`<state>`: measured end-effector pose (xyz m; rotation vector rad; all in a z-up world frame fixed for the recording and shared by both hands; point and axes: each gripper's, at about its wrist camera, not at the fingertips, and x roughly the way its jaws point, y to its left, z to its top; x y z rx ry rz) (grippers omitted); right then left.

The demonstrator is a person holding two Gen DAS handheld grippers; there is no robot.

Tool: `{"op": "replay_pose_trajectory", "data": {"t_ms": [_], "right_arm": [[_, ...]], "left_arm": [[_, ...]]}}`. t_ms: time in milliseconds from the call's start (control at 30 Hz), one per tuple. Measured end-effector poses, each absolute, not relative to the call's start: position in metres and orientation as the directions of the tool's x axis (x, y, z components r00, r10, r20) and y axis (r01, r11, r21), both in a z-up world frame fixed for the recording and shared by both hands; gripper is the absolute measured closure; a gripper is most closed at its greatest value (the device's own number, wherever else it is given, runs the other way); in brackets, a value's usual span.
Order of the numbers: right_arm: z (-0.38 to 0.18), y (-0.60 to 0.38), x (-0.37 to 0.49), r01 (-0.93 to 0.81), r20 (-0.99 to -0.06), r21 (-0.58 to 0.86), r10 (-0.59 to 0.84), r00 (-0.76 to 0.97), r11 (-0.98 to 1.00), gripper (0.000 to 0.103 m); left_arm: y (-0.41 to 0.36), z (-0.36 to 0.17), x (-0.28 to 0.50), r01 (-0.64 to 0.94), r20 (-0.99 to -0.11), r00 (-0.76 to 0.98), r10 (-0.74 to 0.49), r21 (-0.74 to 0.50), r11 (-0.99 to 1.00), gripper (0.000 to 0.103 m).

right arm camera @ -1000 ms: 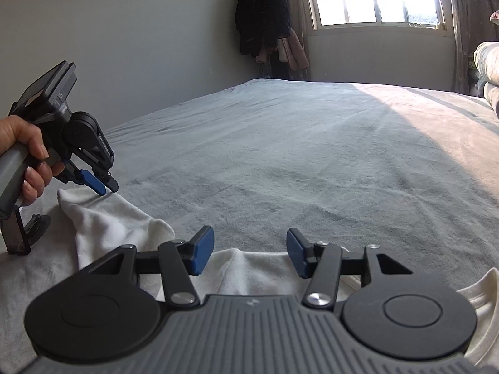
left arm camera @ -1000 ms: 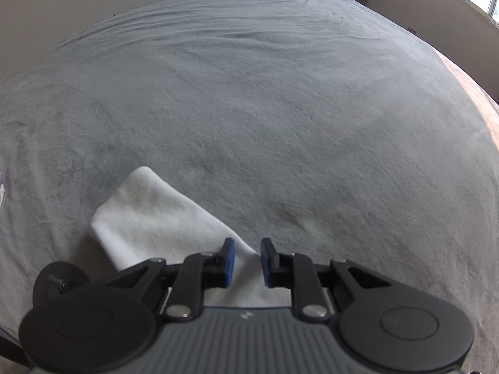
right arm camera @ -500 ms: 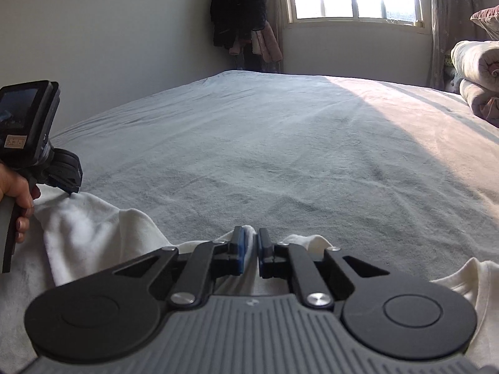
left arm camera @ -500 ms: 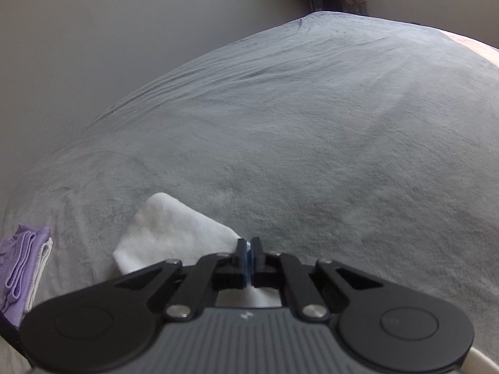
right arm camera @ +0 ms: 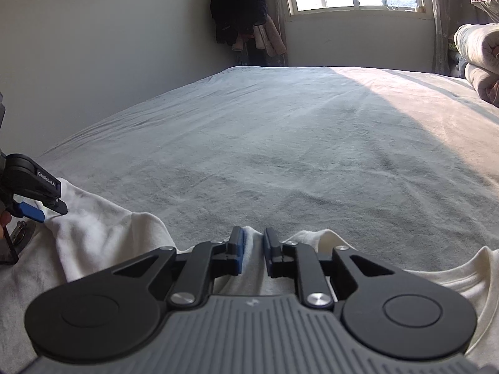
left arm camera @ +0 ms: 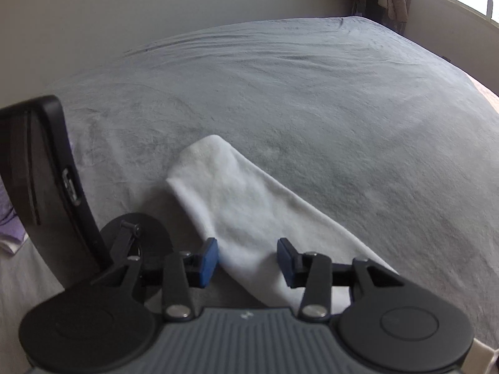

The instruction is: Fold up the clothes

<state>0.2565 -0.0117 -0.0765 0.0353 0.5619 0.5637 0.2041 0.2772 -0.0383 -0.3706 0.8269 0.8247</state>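
Note:
A white shirt [right arm camera: 93, 233] lies on the grey bed cover [right arm camera: 312, 140], its neckline toward the right wrist camera. One sleeve [left arm camera: 237, 199] stretches flat away from my left gripper [left arm camera: 247, 261], which is open with the sleeve's near end lying between its blue pads. The right wrist view shows that same left gripper [right arm camera: 40, 208] at the far left, over the sleeve. My right gripper [right arm camera: 253, 249] is shut on a raised fold of the shirt near the collar, with white cloth filling the narrow gap between the pads.
A dark phone [left arm camera: 37, 168] stands on a round-based holder [left arm camera: 137, 233] just left of the sleeve. Folded purple cloth [left arm camera: 9, 218] lies at the left edge. Rolled blankets [right arm camera: 477, 50] sit at the far right. Dark clothes [right arm camera: 237, 6] hang in the corner by the window.
My left gripper shut on the sleeve half a second ago and has now opened wide, leaving the sleeve flat. My right gripper went from open to closed on the shirt fold.

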Motion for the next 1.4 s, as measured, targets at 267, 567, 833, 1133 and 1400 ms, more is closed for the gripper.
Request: {"op": "replay_pose_trajectory", "data": {"t_ms": [267, 567, 833, 1133, 1400], "right_arm": [[-0.078, -0.008, 0.257, -0.515, -0.502, 0.196, 0.536, 0.678, 0.835, 0.081], [-0.08, -0.01, 0.259, -0.51, -0.505, 0.215, 0.542, 0.672, 0.833, 0.081], [-0.076, -0.012, 0.256, -0.496, -0.494, 0.207, 0.528, 0.69, 0.843, 0.074], [-0.07, -0.02, 0.256, -0.474, -0.48, 0.219, 0.517, 0.709, 0.853, 0.063], [-0.072, -0.019, 0.256, -0.478, -0.491, 0.192, 0.506, 0.71, 0.857, 0.061]], "left_arm": [[0.253, -0.059, 0.199, -0.736, -0.663, 0.499, 0.558, 0.016, 0.677, 0.096], [0.247, -0.066, 0.187, -0.826, -0.578, 0.366, 0.729, 0.159, 0.541, 0.095], [0.23, -0.054, 0.184, -0.845, -0.508, 0.35, 0.787, 0.192, 0.499, 0.069], [0.177, -0.045, 0.189, -0.663, -0.497, 0.568, 0.656, 0.196, 0.722, 0.066], [0.179, -0.075, 0.195, -0.597, -0.529, 0.527, 0.665, 0.326, 0.733, 0.062]]}}
